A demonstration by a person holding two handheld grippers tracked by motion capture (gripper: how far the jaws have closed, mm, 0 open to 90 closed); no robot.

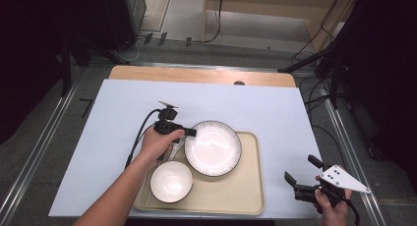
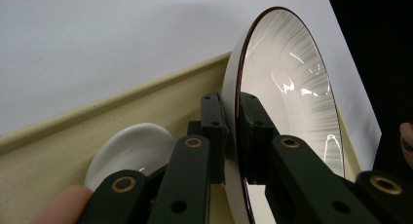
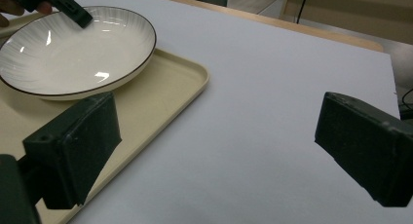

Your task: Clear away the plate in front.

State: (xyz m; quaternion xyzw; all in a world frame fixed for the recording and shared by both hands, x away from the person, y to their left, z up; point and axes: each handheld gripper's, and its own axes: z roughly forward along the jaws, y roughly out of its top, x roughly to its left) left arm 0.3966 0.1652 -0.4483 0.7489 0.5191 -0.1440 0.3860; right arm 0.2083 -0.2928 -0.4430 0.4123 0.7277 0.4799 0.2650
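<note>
A white ribbed plate with a dark rim (image 1: 214, 147) (image 2: 292, 87) (image 3: 73, 53) lies on the right half of a beige tray (image 1: 246, 196) (image 2: 48, 156) (image 3: 165, 92). My left gripper (image 1: 189, 132) (image 2: 237, 121) (image 3: 73, 12) is shut on the plate's left rim, one jaw inside the rim and one outside. In the right gripper view the plate's near edge rests on the tray. A small white bowl (image 1: 171, 182) (image 2: 131, 148) sits at the tray's front left. My right gripper (image 1: 300, 168) (image 3: 219, 136) hovers open over the table's front right corner, nothing between its jaws.
The tray lies at the front middle of a white sheet (image 1: 128, 113) that covers a wooden table (image 1: 196, 74). Bare white surface spreads left, behind and right of the tray. Cables and dark stands lie on the floor beyond the table.
</note>
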